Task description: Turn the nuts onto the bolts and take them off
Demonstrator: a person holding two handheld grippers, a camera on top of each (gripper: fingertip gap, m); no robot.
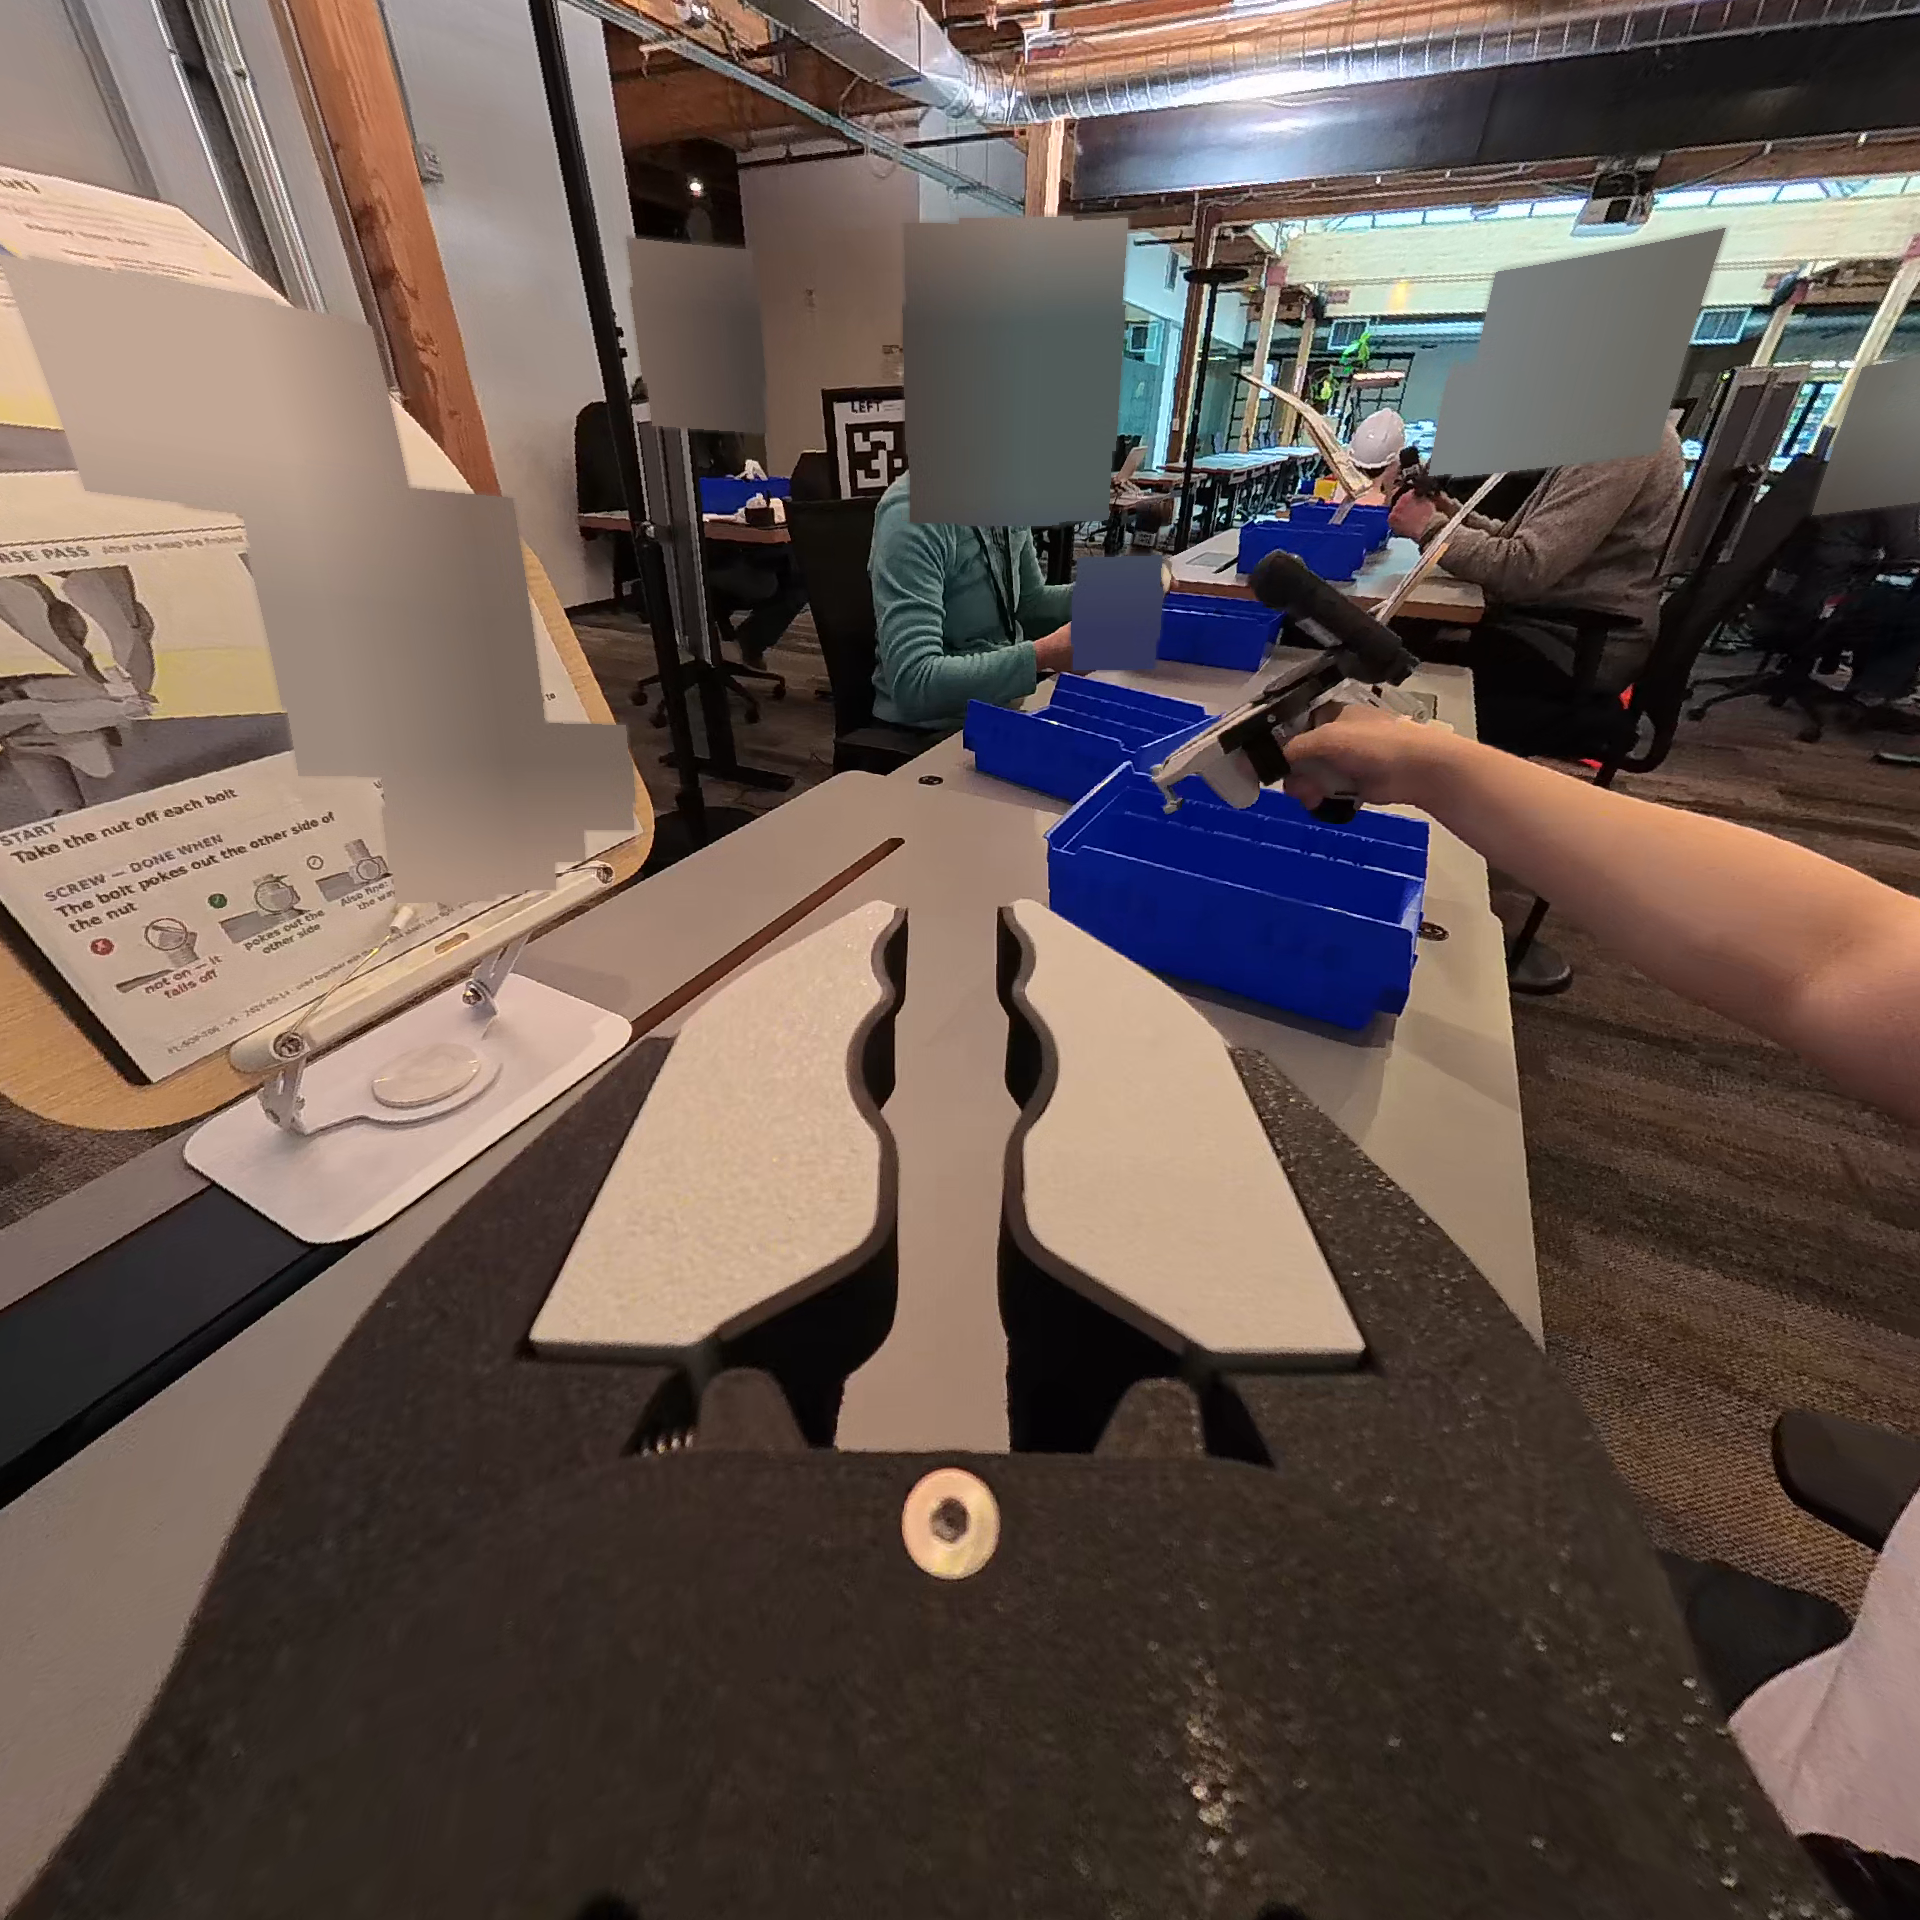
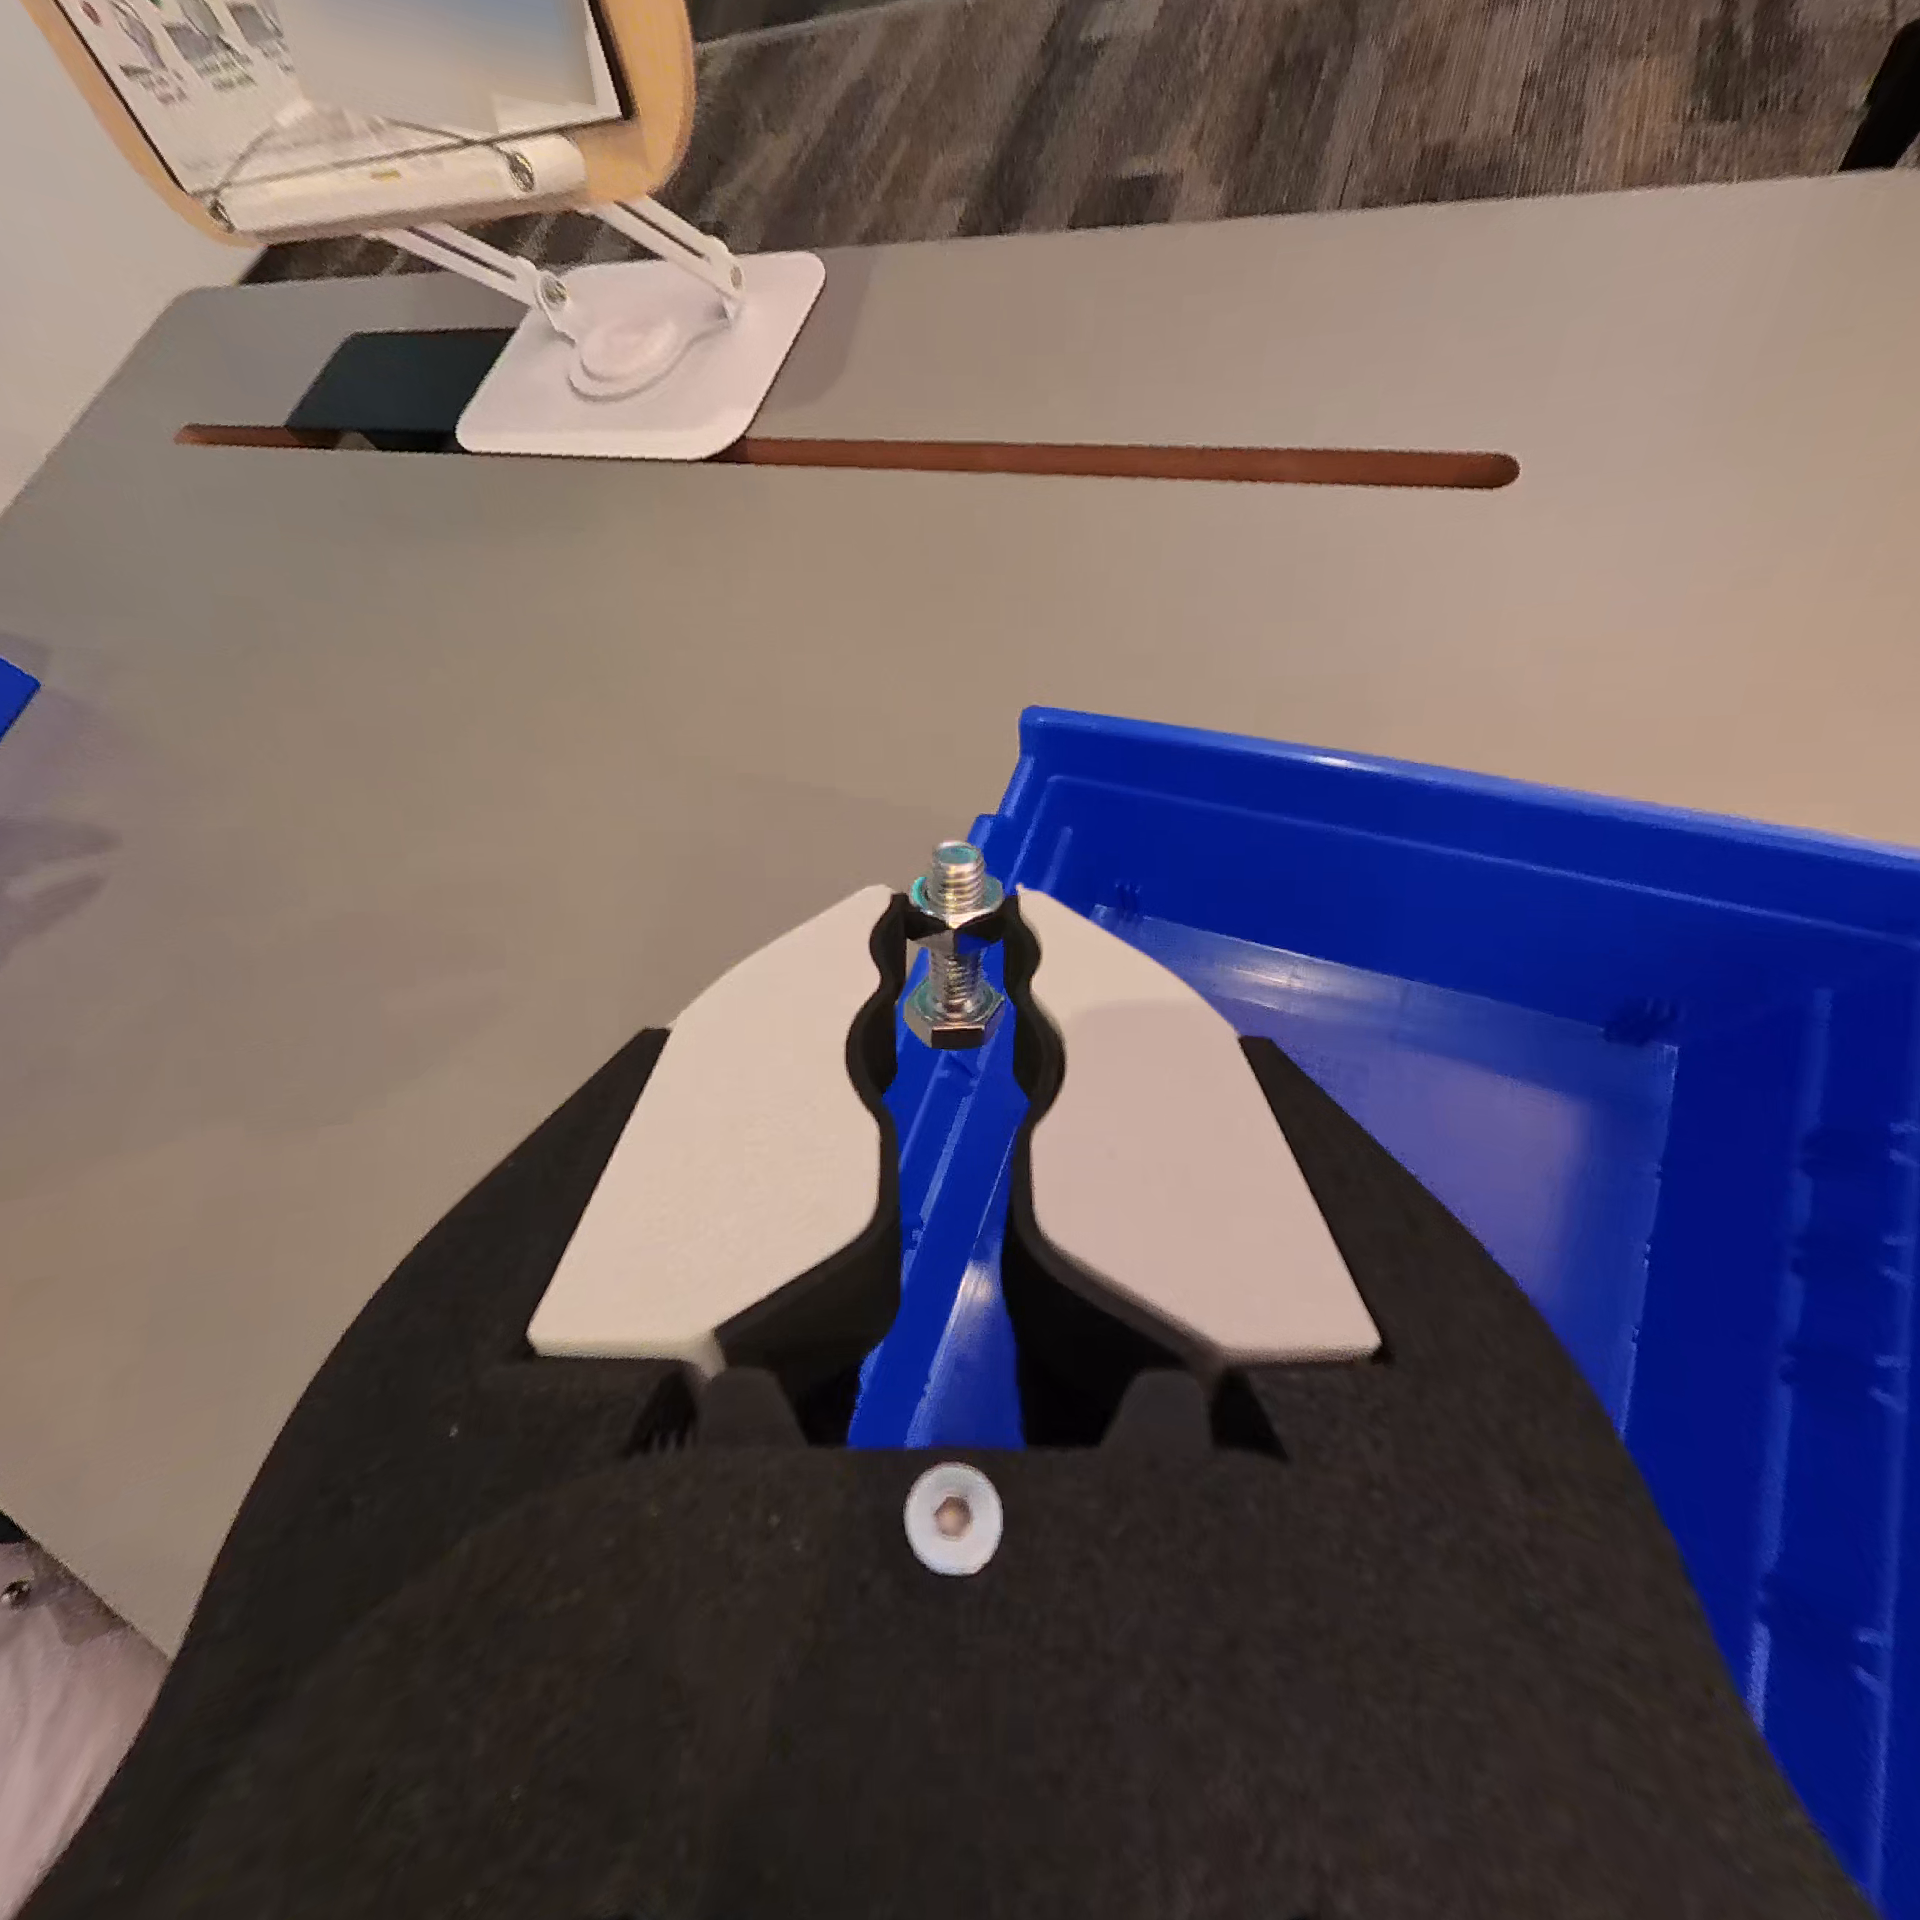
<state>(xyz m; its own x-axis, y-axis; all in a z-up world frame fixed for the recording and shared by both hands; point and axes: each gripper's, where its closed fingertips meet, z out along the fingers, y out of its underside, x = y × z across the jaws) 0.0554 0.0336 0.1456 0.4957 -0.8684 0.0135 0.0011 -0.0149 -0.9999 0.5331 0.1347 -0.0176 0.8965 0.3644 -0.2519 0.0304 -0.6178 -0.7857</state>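
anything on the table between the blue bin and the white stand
No, bare grey table only, crossed by a brown slot, in the right wrist view between the blue bin and white stand.

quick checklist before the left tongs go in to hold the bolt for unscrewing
1. Right tongs shut on the nut: ok.
2. Bolt upright, threaded end poking past the nut: ok.
3. Bolt head free to grab, between the fingers but untouched: ok.
4. Left tongs open and empty: ok.
5. Bolt lifted out of the blue bin: ok.
6. How tight the nut sits: cannot tell.
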